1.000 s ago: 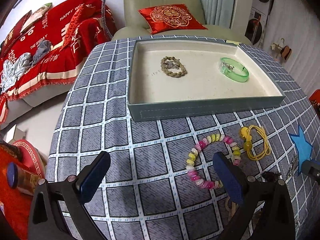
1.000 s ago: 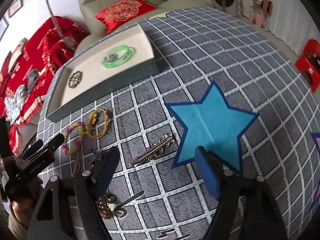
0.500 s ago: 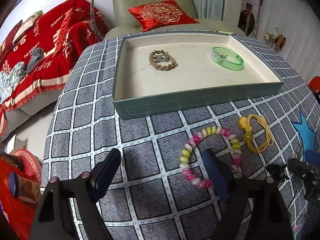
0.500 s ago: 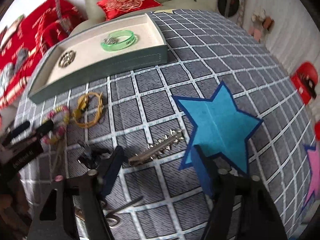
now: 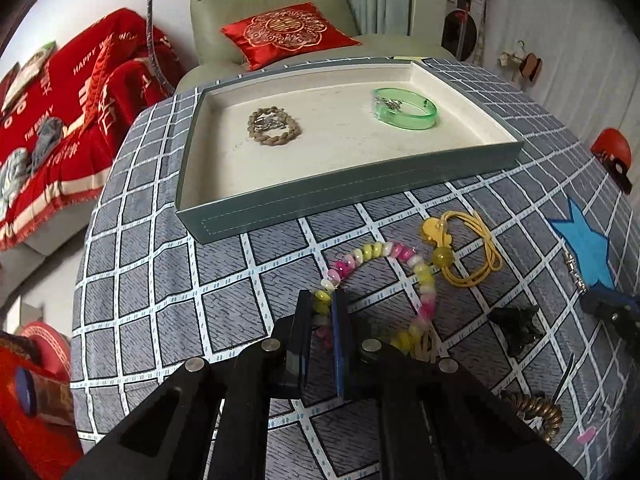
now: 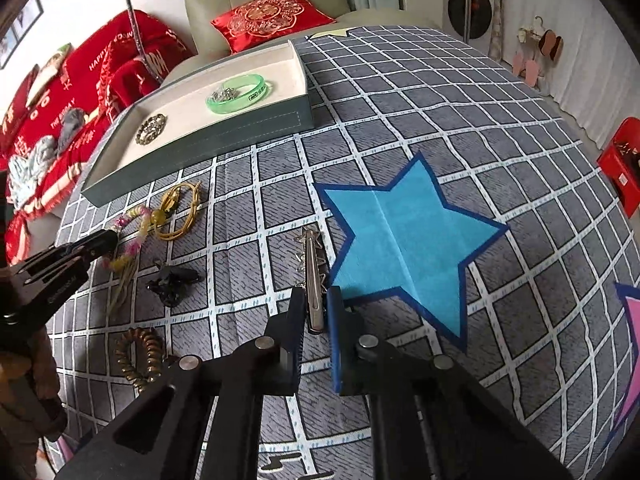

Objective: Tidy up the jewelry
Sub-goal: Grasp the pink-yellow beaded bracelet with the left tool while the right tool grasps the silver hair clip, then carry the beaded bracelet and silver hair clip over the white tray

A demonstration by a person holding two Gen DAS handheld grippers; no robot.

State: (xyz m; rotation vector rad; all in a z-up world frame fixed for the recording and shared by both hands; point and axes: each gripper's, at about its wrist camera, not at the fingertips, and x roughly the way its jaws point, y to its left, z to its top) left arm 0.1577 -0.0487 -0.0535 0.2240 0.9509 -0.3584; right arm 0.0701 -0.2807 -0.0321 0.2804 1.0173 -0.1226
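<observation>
Pink, yellow and white beaded bracelet: flat on the grey checked tablecloth, in front of the tray; near side of the loop clamped by the left gripper, jaws closed on the beads.
Silver spiked metal hair clip: on the cloth, just beside the blue star patch; near end pinched by the right gripper, jaws closed on it.
Yellow cord necklace with round bead: touching the bracelet's far right side.
Black claw clip: between bracelet and hair clip, apart from both.
Bronze coiled hair tie: near edge of the cloth.
Shallow grey-green tray with cream lining: behind the loose pieces.
Tray contents: brown twisted rope bracelet at left; translucent green bangle at right, well apart.
</observation>
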